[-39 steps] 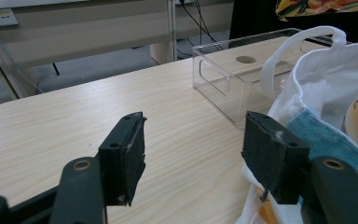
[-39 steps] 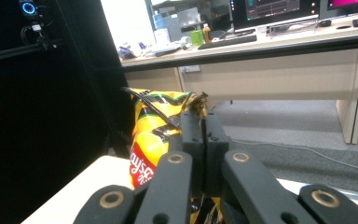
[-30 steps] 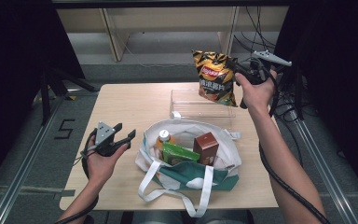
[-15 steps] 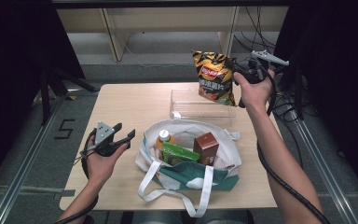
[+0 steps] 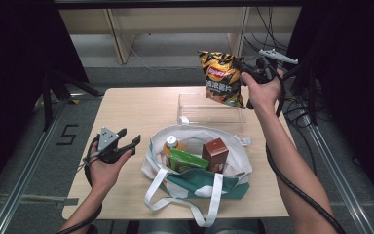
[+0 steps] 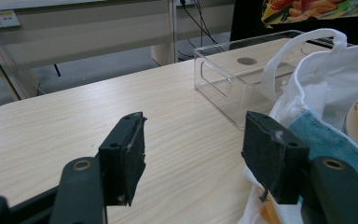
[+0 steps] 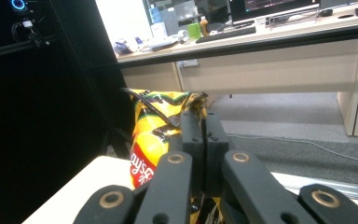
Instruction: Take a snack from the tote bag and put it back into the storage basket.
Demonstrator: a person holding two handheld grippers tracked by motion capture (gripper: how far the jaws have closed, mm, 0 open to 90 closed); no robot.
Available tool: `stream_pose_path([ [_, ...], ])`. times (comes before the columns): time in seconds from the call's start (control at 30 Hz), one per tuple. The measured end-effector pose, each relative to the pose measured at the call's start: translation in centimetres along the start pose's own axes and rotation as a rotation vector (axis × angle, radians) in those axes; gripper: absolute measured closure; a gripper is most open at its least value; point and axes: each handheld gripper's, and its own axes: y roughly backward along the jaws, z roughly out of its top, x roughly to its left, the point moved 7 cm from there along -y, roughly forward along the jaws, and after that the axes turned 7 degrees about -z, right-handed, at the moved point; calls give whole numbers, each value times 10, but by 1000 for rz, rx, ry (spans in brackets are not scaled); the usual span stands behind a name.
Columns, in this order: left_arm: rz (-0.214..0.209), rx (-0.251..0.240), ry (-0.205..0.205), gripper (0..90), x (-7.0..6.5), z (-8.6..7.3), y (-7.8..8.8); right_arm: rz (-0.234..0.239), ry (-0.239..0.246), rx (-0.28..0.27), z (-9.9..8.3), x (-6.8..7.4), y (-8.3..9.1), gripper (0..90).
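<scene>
Orange-and-black crinkled foil crisp bag (image 5: 221,77) hangs in the upper right of the high view, pinched at its top edge by the right hand-held gripper (image 5: 247,73), above the clear plastic rectangular bin (image 5: 209,108) on the bench (image 5: 136,109). At lower left, the left hand-held gripper (image 5: 129,142) gapes wide and empty beside the white-and-green cloth tote bag (image 5: 195,183).

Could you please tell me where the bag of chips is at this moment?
In the high view the bag of chips hangs at upper right, clamped by the right gripper above the clear plastic bin at the table's far edge.
</scene>
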Motion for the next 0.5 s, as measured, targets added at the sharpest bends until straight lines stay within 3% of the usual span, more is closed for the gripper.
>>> stream_pose_path([
  [0.23,-1,-1,-1,386,0,0,0,2,22,12,-2,1,-6,900],
  [0.37,0,0,2,386,1,-1,0,-5,-1,29,-4,1,-8,900],
  [0.5,-2,1,3,386,0,-1,0,-2,9,23,-4,1,-12,900],
])
